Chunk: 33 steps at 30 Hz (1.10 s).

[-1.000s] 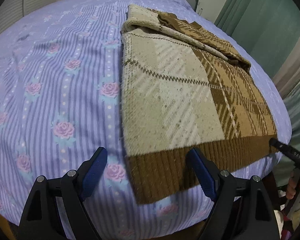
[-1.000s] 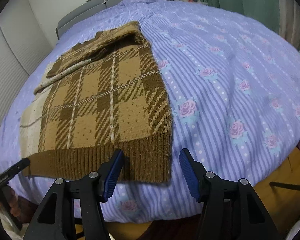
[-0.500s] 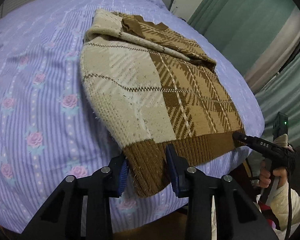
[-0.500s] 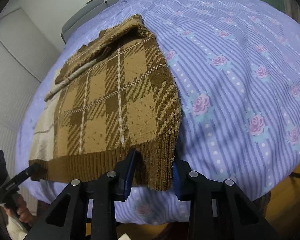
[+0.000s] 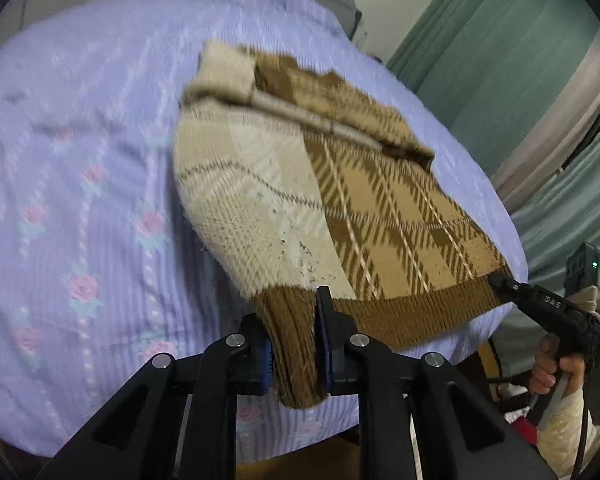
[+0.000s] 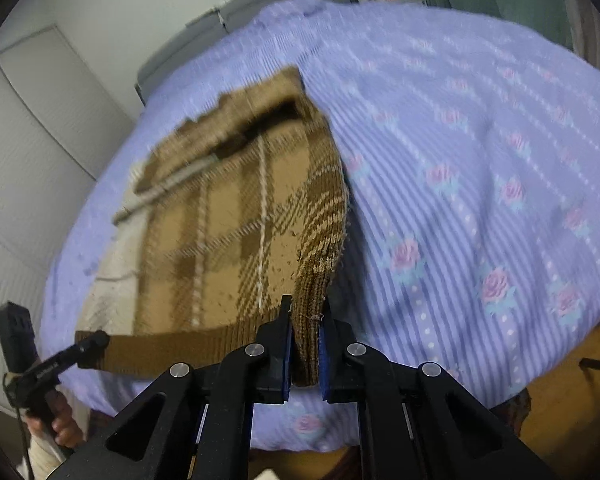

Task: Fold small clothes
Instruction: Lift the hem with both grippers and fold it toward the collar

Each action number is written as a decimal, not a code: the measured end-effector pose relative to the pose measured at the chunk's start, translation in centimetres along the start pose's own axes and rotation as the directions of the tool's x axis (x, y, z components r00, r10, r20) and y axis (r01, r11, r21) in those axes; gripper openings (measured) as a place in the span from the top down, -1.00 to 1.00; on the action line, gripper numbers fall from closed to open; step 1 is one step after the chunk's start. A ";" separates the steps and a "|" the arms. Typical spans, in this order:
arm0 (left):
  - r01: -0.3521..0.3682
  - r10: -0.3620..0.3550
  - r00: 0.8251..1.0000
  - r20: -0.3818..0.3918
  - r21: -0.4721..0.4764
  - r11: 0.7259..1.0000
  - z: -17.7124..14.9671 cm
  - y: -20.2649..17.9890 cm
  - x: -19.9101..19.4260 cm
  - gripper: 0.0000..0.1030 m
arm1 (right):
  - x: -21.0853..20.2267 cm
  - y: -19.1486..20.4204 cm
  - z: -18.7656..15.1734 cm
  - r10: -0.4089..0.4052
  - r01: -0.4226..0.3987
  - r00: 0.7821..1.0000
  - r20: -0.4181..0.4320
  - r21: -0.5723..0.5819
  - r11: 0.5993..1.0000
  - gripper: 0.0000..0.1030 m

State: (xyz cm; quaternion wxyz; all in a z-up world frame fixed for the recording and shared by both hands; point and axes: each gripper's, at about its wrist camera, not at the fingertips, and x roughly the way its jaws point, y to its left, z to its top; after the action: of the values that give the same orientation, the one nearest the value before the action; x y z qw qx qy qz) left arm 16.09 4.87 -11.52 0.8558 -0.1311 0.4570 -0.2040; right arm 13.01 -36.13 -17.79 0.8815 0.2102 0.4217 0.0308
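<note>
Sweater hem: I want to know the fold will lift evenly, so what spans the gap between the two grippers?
Only the sweater's brown ribbed hem, running unbroken from the left gripper to the right gripper. Both wrist views show it.

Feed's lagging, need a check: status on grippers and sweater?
Left gripper, right gripper: jaws shut on the hem corners. Plaid sweater near end raised off bedspread. Nothing in the way.

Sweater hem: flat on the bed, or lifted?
Lifted: the left gripper and right gripper each pinch a corner of the sweater hem.

Soft, even indoor light; both fisheye views motion-blurred, edges bowed and vignetted black.
</note>
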 end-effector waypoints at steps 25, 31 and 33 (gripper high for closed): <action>-0.067 0.090 0.953 0.289 -0.089 0.994 18.0 -1.2 -2.7 0.69 | -2.7 6.3 15.8 0.129 -0.159 0.921 0.369 0.053 0.986 0.80; -0.110 0.134 0.961 0.243 -0.113 0.988 23.5 0.6 1.7 0.69 | 1.5 7.8 22.0 0.097 -0.113 0.934 0.343 0.028 0.993 0.80; -0.116 0.142 0.969 0.203 -0.135 0.984 24.8 1.5 3.8 0.69 | 3.7 7.8 23.9 0.096 -0.112 0.946 0.311 0.035 0.993 0.80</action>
State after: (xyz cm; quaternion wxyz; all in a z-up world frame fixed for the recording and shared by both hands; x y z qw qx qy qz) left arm 39.08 5.38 -1.37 0.9014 -0.1744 0.3824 -0.1043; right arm 34.38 -36.37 -4.10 0.9280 0.2571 0.2676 0.0330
